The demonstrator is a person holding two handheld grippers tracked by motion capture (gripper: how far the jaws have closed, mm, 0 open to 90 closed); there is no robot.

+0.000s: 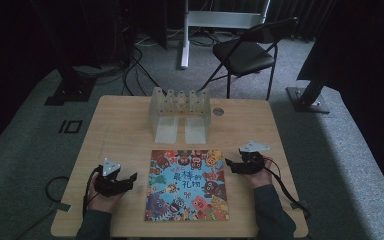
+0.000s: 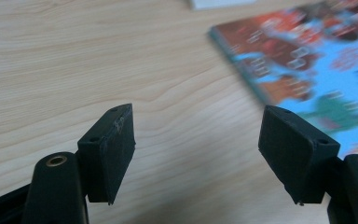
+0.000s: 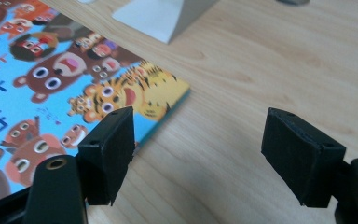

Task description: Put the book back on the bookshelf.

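A colourful picture book (image 1: 187, 185) with cartoon animals on its cover lies flat and closed at the front middle of the wooden table (image 1: 115, 130). My left gripper (image 1: 129, 181) hovers just left of the book, jaws pointing toward it. In the left gripper view my left gripper (image 2: 196, 154) is open over bare wood, and the book (image 2: 317, 60) lies ahead to the right. My right gripper (image 1: 228, 165) sits beside the book's far right corner. In the right gripper view my right gripper (image 3: 198, 158) is open, with that corner of the book (image 3: 51, 70) behind its left jaw and nothing held.
A translucent plastic rack (image 1: 180, 112) with several slots stands at the back middle of the table, and its base (image 3: 161, 16) lies close ahead of the right gripper. A small round disc (image 1: 218, 112) lies beside it. A black folding chair (image 1: 247, 50) stands beyond the table.
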